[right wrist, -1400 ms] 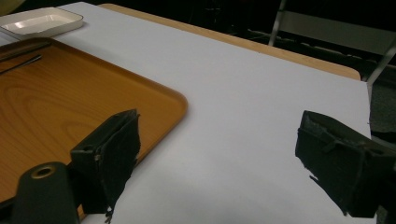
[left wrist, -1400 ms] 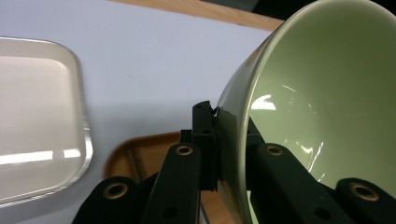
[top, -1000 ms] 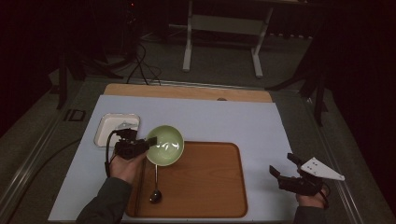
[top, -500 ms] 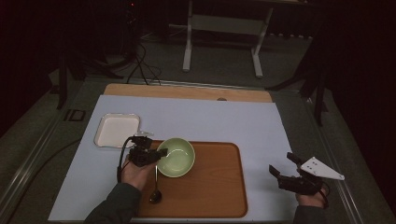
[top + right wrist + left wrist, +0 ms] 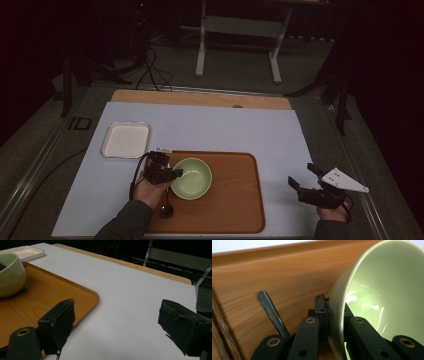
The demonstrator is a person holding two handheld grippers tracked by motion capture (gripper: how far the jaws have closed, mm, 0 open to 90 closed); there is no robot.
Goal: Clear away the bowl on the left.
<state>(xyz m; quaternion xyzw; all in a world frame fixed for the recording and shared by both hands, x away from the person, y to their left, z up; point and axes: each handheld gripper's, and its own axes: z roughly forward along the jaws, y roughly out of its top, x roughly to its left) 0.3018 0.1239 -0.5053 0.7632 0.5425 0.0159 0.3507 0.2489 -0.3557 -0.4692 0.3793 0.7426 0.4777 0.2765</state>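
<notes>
A pale green bowl (image 5: 192, 178) sits low on the left part of the wooden tray (image 5: 235, 200). My left gripper (image 5: 173, 174) is shut on the bowl's left rim. In the left gripper view one jaw is inside the bowl (image 5: 384, 295) and one outside, pinching the wall at my left gripper (image 5: 332, 306). A dark spoon (image 5: 165, 209) lies on the tray under my left hand, and its handle (image 5: 271, 311) shows beside the jaws. My right gripper (image 5: 301, 175) hovers open over the white table cover right of the tray, with nothing between its jaws (image 5: 116, 322).
A white square dish (image 5: 125, 139) stands on the table cover left of the tray's far corner, also seen as the dish (image 5: 25, 251). The bowl (image 5: 10, 272) and tray (image 5: 55, 300) lie left of my right gripper. Table edges and dark floor surround the cover.
My left gripper has carried the bowl from the tray's far left edge towards the near side and slightly right, and lower. The right gripper has stayed still.
</notes>
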